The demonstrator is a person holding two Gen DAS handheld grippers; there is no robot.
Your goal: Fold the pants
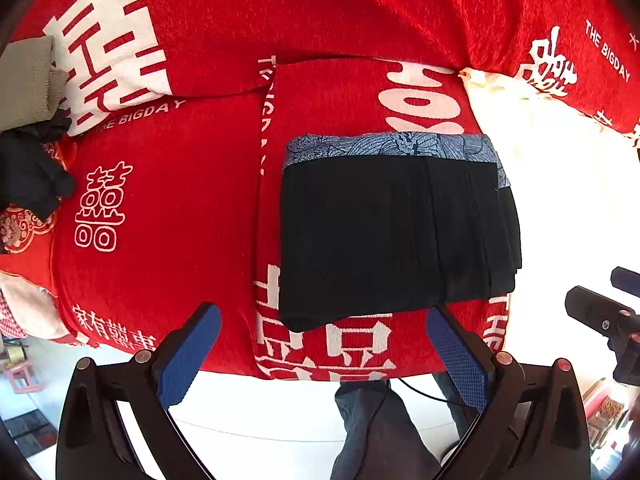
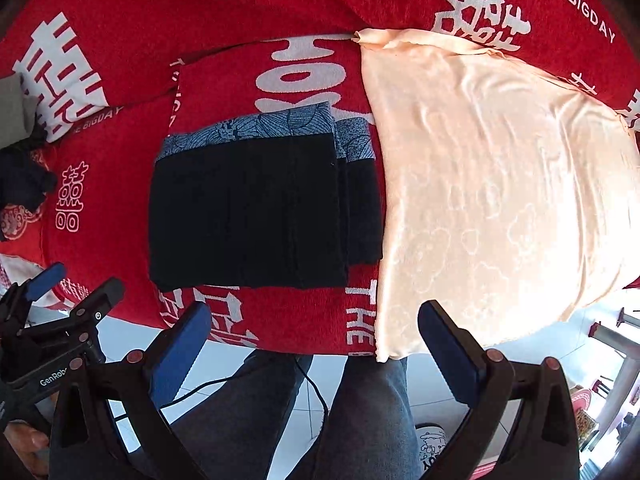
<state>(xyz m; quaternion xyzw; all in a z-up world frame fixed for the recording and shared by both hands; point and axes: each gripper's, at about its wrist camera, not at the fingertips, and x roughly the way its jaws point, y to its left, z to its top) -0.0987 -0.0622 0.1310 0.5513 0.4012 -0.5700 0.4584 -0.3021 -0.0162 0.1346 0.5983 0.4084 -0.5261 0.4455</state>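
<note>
Nearest us, our left gripper point(image 1: 322, 354) and right gripper point(image 2: 314, 348) hung with fingers apart, gripping nothing. Beyond, at twelve o'clock, the pants point(image 1: 396, 232) lay folded on the red blanket point(image 1: 168, 208). We judged a careless nudge could undo the stacked layers. We saw no containers.

Near edge: folded pants point(image 2: 256, 208) lie close to it, red blanket point(image 2: 120, 184) bare to their left.
Right side: cream cloth point(image 2: 500, 184) touching the pants.
Far left edge: dark clothes point(image 1: 28, 172) heaped.
</note>
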